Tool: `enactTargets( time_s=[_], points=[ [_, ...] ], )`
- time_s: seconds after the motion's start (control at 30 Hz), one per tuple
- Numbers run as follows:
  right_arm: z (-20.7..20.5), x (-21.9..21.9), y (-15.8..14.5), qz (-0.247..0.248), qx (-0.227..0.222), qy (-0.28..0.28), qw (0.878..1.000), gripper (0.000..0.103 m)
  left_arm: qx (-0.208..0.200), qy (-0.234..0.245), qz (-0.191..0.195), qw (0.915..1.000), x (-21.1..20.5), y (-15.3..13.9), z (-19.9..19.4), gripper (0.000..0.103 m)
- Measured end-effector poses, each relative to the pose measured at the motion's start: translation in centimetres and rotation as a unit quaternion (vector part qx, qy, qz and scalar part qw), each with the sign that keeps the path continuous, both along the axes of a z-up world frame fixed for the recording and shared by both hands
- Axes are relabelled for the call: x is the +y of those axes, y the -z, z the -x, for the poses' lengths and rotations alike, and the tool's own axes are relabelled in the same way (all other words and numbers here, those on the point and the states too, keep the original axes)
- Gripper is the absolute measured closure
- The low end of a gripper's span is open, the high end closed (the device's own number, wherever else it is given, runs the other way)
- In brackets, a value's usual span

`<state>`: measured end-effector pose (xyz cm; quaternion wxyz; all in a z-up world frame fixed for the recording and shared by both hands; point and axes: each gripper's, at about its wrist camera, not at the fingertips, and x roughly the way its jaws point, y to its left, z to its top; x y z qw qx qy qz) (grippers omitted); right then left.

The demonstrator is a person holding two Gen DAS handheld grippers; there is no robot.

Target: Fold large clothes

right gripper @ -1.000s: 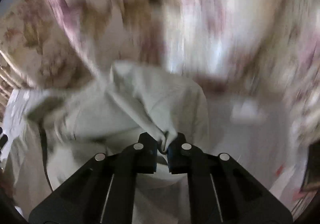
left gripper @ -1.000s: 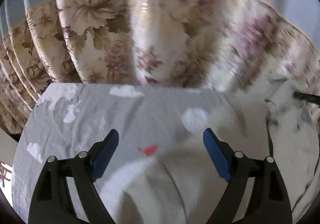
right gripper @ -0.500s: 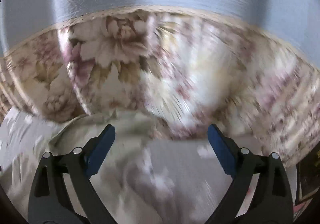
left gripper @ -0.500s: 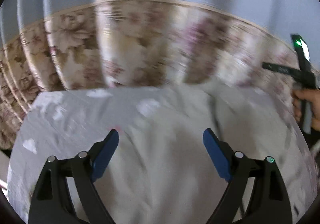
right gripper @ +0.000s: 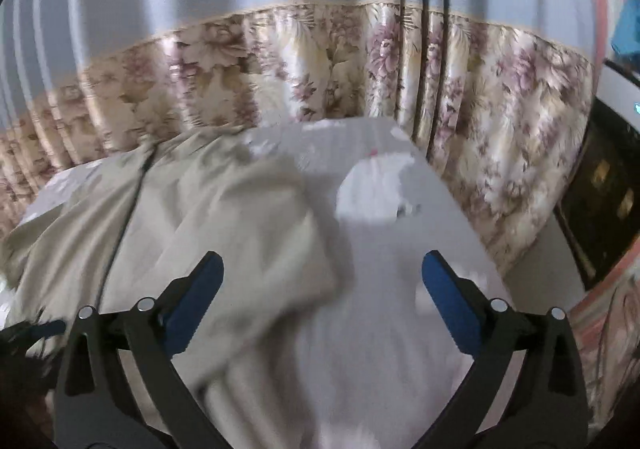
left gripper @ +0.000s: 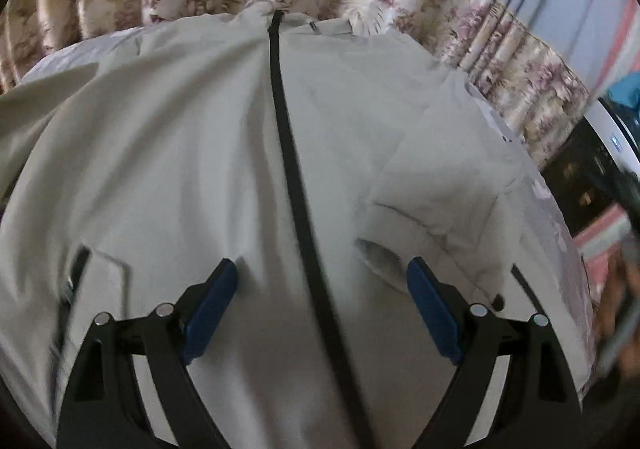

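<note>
Left gripper (left gripper: 320, 303): black arms shaped like triangular frames with cut-outs, blue pads (left gripper: 211, 309), round silver screws at the joints.
Right gripper (right gripper: 322, 299): the same black arms, blue pads (right gripper: 450, 303), silver screws.

the bed (right gripper: 400, 257) wears a grey sheet with white cloud shapes. a pale beige jacket (left gripper: 200, 153) lies spread flat on it, black zipper (left gripper: 292, 169) running from 12 toward 6 o'clock, one sleeve (right gripper: 256, 249) folded across toward 3 o'clock.
</note>
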<state>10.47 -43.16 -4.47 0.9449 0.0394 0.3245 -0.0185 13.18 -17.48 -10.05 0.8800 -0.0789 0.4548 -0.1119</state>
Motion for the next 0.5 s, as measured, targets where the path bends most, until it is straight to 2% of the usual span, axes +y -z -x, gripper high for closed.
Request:
enactTargets(
  time_s=[0.1,0.17,0.23,0.27,0.33,0.43,0.5],
  points=[
    [3.9,0.5,0.5,0.003,-0.01,0.003,1.0,0.003,-0.01,0.0,0.007,0.9999,-2.3,-0.7,-0.1,0.013],
    [5.0,0.7,0.7,0.007,-0.008,0.003,1.0,0.003,-0.008,0.01,0.03,0.9995,-3.6,-0.7,-0.4,0.013],
    [5.3,0.5,0.7,0.001,-0.003,-0.003,1.0,0.003,0.008,0.029,0.031,0.9991,-5.4,0.0,-1.5,0.014],
    [5.4,0.5,0.6,0.001,-0.002,-0.006,1.0,0.003,0.002,0.036,0.036,0.9987,-6.1,0.2,-2.0,0.018],
    [5.2,0.4,0.0,0.015,-0.006,-0.007,1.0,0.003,-0.002,0.052,0.048,0.9975,-6.2,0.4,-2.5,0.065],
    [4.0,-0.1,-0.8,0.041,-0.009,-0.007,0.999,0.003,-0.013,0.058,0.066,0.9961,-4.6,-0.8,-3.4,0.081],
    [2.3,-1.3,-1.0,0.06,-0.003,0.008,0.998,0.003,-0.039,0.056,0.063,0.9957,-2.5,-2.3,-3.1,0.082]
  ],
)
